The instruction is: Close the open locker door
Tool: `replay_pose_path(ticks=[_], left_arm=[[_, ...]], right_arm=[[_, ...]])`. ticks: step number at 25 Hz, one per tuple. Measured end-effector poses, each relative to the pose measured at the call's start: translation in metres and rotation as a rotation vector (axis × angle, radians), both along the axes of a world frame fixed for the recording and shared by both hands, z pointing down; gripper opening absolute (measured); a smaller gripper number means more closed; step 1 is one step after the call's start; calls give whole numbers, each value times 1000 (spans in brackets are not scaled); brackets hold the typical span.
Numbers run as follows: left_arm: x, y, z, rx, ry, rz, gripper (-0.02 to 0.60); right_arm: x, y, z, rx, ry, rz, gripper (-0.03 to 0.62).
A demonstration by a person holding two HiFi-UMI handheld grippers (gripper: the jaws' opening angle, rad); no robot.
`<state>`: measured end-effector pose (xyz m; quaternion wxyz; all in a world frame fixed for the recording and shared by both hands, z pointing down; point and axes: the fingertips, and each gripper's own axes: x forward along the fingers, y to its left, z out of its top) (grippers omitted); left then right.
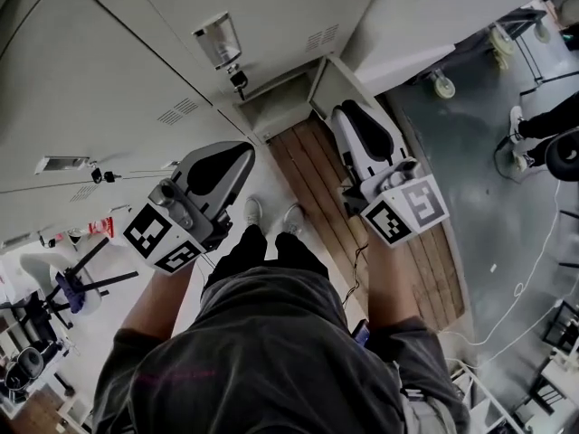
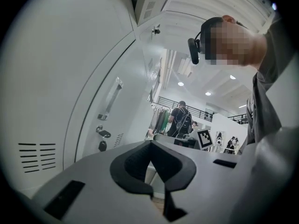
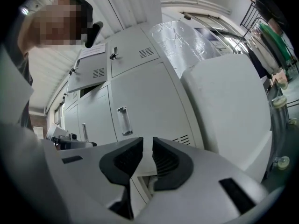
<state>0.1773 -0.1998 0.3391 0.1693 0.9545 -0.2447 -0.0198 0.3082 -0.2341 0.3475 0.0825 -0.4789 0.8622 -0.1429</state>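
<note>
- A wall of pale grey lockers point(image 1: 109, 70) fills the upper left of the head view, with the person standing in front of it.
- A large white cabinet on wheels point(image 1: 443, 12) stands just right of the lockers.
- A strip of wooden floor point(image 1: 312, 179) runs from the foot of the lockers towards the person's shoes.
- The open locker door point(image 1: 319, 84) stands out from the bottom row, at the right edge of a grey, open compartment and next to the cabinet.
- The right tongs point(image 3: 145, 155) point level at the lockers, with the tip just beside the door's edge. The jaws stand slightly apart and a white strip of locker panel shows in the gap. Whether the pads touch it cannot be told.
- The left tongs point(image 2: 152, 162) are spread in a V with nothing between them. They are held further left, apart from the door and close to closed locker fronts.
- A metal handle point(image 3: 124, 120) sits on the locker above the right tongs.
- Keys point(image 2: 102, 139) hang from a lock near the left tongs.
</note>
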Motion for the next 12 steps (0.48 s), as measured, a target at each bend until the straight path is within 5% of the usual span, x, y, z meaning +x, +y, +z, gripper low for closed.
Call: replay_pose_path(ticks=[12], left_arm=[[85,-1,27,-44,-34,99,14]], right_arm=[[102,28,56,-103,2,144,77]])
